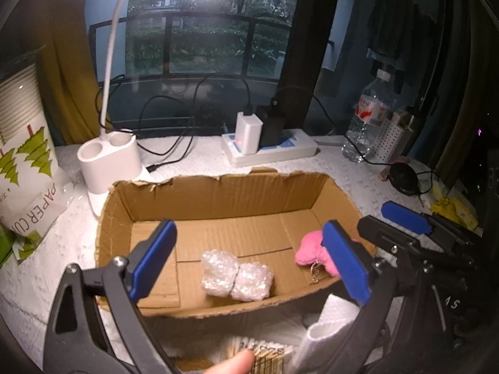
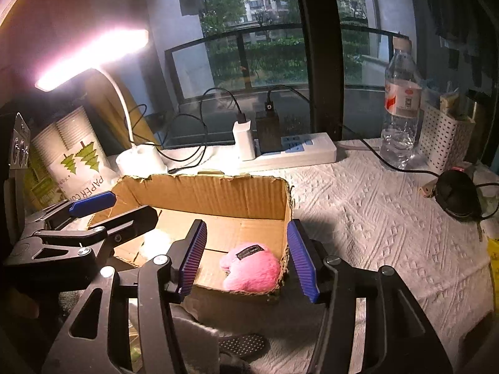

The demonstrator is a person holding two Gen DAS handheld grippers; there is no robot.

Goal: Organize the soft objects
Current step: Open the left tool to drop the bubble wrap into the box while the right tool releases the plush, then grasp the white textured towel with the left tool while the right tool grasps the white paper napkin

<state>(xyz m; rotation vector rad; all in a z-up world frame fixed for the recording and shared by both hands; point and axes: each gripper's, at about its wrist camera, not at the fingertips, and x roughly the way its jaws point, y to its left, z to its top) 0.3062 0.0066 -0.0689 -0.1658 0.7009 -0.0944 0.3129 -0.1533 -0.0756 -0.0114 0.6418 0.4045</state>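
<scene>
An open cardboard box (image 1: 218, 193) stands on the table; it also shows in the right wrist view (image 2: 218, 190). Inside lie a bubble-wrap bundle (image 1: 235, 275) and a pink plush toy (image 1: 312, 251) with a small chain, also in the right wrist view (image 2: 251, 268). My left gripper (image 1: 249, 261) is open and empty, held above the box's near side. My right gripper (image 2: 246, 261) is open and empty, straddling the box's near right corner above the plush. The bubble wrap shows only as a bright patch (image 2: 156, 243) in the right wrist view.
A white desk lamp with holder base (image 1: 109, 155), a paper-cup pack (image 1: 25, 168), a power strip with chargers (image 1: 268, 146), a water bottle (image 2: 400, 109), a white perforated bin (image 2: 443, 143) and a black round object (image 2: 455, 193) surround the box. A grey cloth (image 1: 324, 333) lies in front.
</scene>
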